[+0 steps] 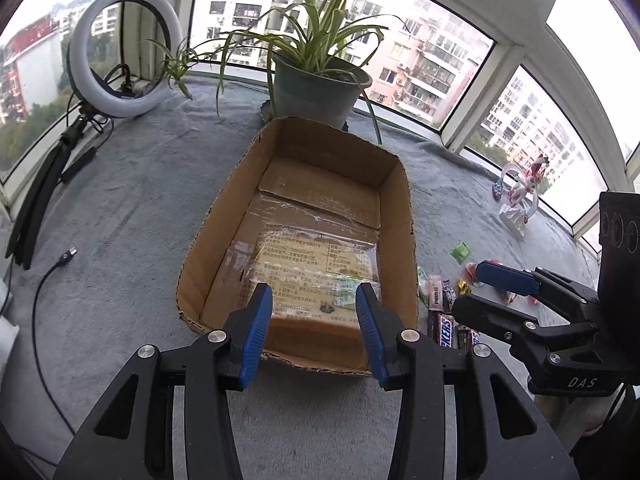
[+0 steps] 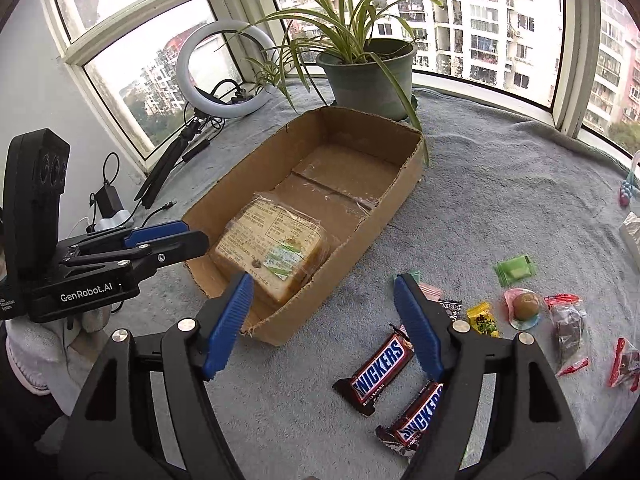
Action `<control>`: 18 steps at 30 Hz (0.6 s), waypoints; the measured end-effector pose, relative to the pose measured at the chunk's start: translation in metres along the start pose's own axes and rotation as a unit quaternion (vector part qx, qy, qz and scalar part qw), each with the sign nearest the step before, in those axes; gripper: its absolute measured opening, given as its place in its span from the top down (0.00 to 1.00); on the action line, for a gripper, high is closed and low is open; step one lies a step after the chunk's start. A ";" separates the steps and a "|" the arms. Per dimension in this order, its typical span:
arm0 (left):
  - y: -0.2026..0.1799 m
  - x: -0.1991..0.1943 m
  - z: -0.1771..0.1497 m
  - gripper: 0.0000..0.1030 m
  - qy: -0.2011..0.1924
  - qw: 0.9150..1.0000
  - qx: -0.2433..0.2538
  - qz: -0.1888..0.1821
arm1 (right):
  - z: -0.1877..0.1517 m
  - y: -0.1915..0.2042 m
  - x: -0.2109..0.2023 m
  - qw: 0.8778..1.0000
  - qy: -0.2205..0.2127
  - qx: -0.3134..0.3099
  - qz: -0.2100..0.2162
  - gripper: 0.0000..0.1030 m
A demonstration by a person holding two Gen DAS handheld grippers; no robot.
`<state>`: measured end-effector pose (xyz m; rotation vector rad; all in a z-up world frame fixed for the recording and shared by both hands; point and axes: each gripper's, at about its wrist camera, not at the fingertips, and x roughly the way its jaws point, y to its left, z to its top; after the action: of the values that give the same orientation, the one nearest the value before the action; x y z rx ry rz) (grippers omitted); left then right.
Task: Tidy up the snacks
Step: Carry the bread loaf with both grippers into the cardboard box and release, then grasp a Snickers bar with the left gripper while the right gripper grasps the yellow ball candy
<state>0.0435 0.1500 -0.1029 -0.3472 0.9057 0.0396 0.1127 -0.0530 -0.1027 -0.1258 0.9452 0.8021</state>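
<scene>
Left wrist view: left tongs (image 1: pixel 314 320) partly open, holding nothing, poised over the near end of the cardboard box (image 1: pixel 224 216). Wrapped bread loaf (image 1: pixel 316 264) already lying in the box's near half, far half bare. Right tongs (image 1: pixel 476 292) seen just right of the box, above the loose snacks; jaws apart, nothing visibly between them. Potted plant (image 1: pixel 316 92) just behind the box, ring light (image 1: pixel 120 52) far to its left.

Right wrist view: right tongs (image 2: pixel 324 320) spread wide and empty, hovering just right of the box's near corner. Two Snickers bars (image 2: pixel 378 368) lying on the grey blanket (image 2: pixel 500 184) right of the box, one partly under the right-hand finger. Further right of the box: yellow candy (image 2: pixel 482 318), green packet (image 2: pixel 514 269), round sweet in clear wrap (image 2: pixel 525 307), dark wrapped snack (image 2: pixel 568 332), red-edged packet (image 2: pixel 624 364). Left tongs (image 2: pixel 188 236) at the box's near left wall, only slightly open, nothing in them.

Likely step: picking the nearer Snickers bar. Best done by lining the fingers up across the bar's narrow width, not its length, lowering until the pads straddle the middle, then closing gently so the wrapper does not slip. Worth keeping clear of the second bar close beside it. Then placing in the box's bare far half, beyond the loaf, rather than on top of it.
</scene>
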 end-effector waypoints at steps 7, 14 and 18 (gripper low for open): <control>-0.031 -0.001 -0.017 0.61 0.011 0.999 0.037 -0.019 | -0.032 -0.043 -0.035 0.998 0.021 0.013 -0.057 0.26; -0.068 0.004 -0.034 0.60 0.032 0.995 0.086 -0.039 | -0.077 -0.074 -0.046 0.993 0.080 0.011 -0.087 0.26; -0.089 0.012 -0.045 0.60 0.048 0.990 0.118 -0.051 | -0.099 -0.078 -0.045 0.992 0.098 0.012 -0.084 0.34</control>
<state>0.0323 0.0502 -0.1127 -0.1751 0.9744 -0.1796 0.0830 -0.1765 -0.1461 -0.2644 1.1133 0.6308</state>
